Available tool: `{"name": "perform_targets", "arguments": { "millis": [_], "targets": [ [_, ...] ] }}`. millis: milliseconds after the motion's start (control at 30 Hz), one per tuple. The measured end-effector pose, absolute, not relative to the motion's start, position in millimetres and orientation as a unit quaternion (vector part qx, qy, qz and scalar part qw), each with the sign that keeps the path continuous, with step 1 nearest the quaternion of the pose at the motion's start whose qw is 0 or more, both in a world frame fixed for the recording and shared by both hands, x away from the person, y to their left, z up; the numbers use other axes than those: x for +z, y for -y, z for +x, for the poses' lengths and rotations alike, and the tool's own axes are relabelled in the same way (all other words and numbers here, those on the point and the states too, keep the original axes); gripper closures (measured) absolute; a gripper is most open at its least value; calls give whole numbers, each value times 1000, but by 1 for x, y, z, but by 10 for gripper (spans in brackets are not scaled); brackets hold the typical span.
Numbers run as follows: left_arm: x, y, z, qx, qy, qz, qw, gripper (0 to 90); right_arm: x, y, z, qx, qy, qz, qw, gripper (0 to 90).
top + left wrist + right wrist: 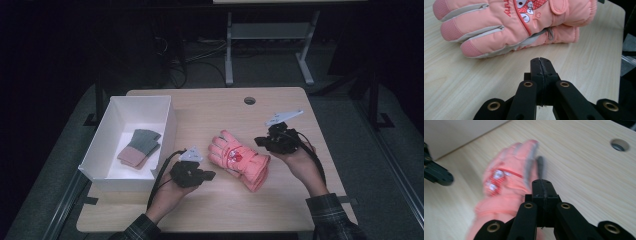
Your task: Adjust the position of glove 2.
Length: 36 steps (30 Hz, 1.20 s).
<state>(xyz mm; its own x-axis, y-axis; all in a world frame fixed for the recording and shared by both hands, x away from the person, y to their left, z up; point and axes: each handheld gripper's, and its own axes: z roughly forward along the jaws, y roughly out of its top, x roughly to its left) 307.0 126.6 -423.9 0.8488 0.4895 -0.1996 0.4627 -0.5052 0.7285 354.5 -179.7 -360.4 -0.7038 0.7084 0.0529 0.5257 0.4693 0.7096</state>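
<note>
Pink ski gloves [239,160] are lying stacked mid-table in the high view, both hands resting either side. Left gripper [541,60] is pointing at them, jaws clenched empty, just short. Right gripper [543,182] is hovering over the blurred gloves [509,180], clenched empty too.

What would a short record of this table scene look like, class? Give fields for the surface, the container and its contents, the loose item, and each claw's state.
surface: light wooden table with a round hole near its far edge
container: white box at the table's left side
contents: folded grey and pink gloves lying flat inside
loose item: pink ski gloves, stacked at mid-table, apart from the box
left claw: jaws shut, empty, pointing at the pink gloves, short of them
right claw: jaws shut, empty, beside the pink gloves
</note>
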Motion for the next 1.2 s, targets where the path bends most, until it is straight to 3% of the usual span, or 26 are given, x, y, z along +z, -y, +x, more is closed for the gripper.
{"name": "perform_targets", "arguments": {
  "millis": [400, 733, 1200],
  "targets": [
    [-435, -97, 324, 11, -275, 878, 391, 896, -414, 230, 358, 364, -849, 372, 86, 900],
    [-444, -84, 332, 4, -271, 886, 377, 896, -447, 218, 362, 364, -864, 344, 52, 900],
    [-446, -91, 345, 5, -267, 891, 367, 896, -450, 201, 345, 363, -878, 311, 21, 900]
  ]
}}
